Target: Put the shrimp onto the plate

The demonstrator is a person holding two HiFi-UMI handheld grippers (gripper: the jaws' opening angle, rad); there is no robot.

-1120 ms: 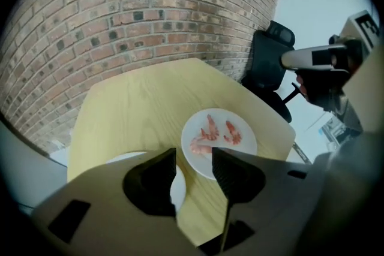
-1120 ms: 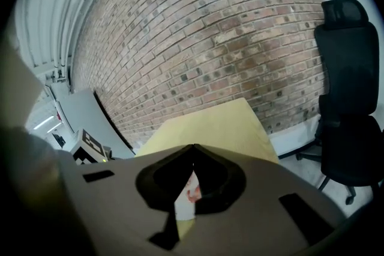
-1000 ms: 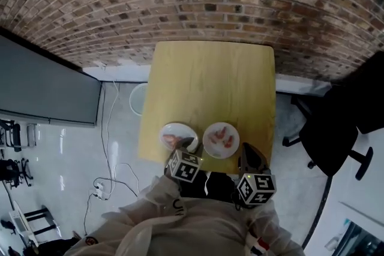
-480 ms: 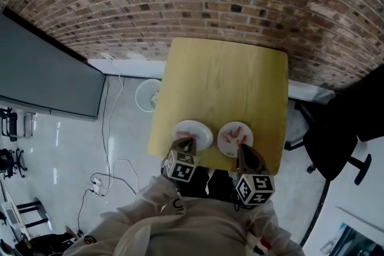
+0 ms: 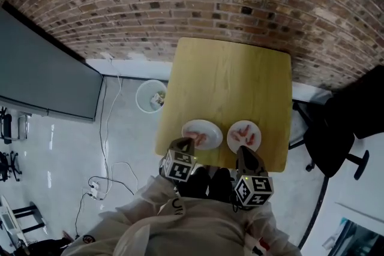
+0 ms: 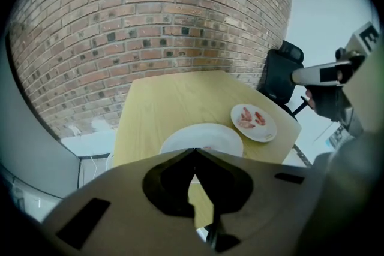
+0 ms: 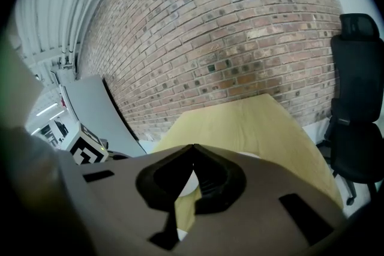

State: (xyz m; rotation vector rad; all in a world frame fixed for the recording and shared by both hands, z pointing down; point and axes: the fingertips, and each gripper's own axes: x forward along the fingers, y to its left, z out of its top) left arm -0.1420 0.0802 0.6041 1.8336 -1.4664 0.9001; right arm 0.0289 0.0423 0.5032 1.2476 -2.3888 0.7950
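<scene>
The left gripper [image 6: 195,151], whose jaws have just been closing with nothing between them, and the right gripper [image 7: 192,147], also pinched shut and empty, hover at the table's [image 5: 231,75] near edge. Shrimp [image 6: 246,115] lie on the right plate [image 6: 264,135], beside the left plate [image 6: 200,135]. They are probably light, soft and slippery, so pinch them mid-body. Nothing blocks the way; the chair [image 5: 336,141] stands well apart.

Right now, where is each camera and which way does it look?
Head view: on the head, steeply down onto table, left plate, right plate, left gripper, right gripper, sleeves.
Left gripper view: on that gripper, along just-closed jaws toward both plates; right hand shows.
Right gripper view: on that gripper, along shut jaws toward brick wall; left gripper shows.
All share the table.
</scene>
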